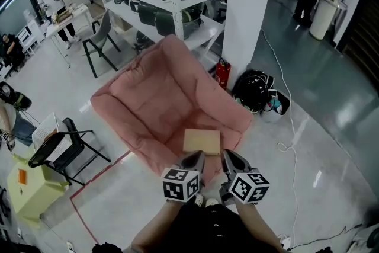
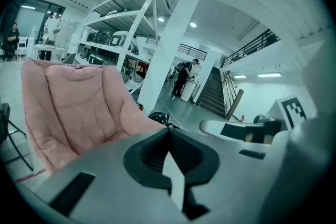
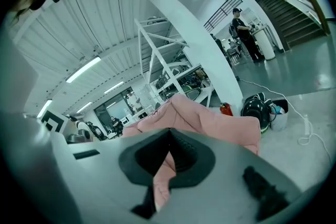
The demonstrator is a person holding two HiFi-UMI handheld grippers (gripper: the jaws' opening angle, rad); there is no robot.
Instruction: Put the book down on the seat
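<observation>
Lying: 1 book (image 1: 201, 141) | 1 seat (image 1: 148, 98) | left gripper (image 1: 195, 156), right gripper (image 1: 228, 156): seemingly shut

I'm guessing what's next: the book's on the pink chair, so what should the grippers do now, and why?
Probably just draw both back slightly and stop: the book already lies flat on the pink chair's seat, and the left gripper and right gripper are shut, holding nothing.

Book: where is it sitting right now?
In the head view the book lies on the front of the pink chair's seat, just ahead of the left gripper and right gripper, held by neither.
</observation>
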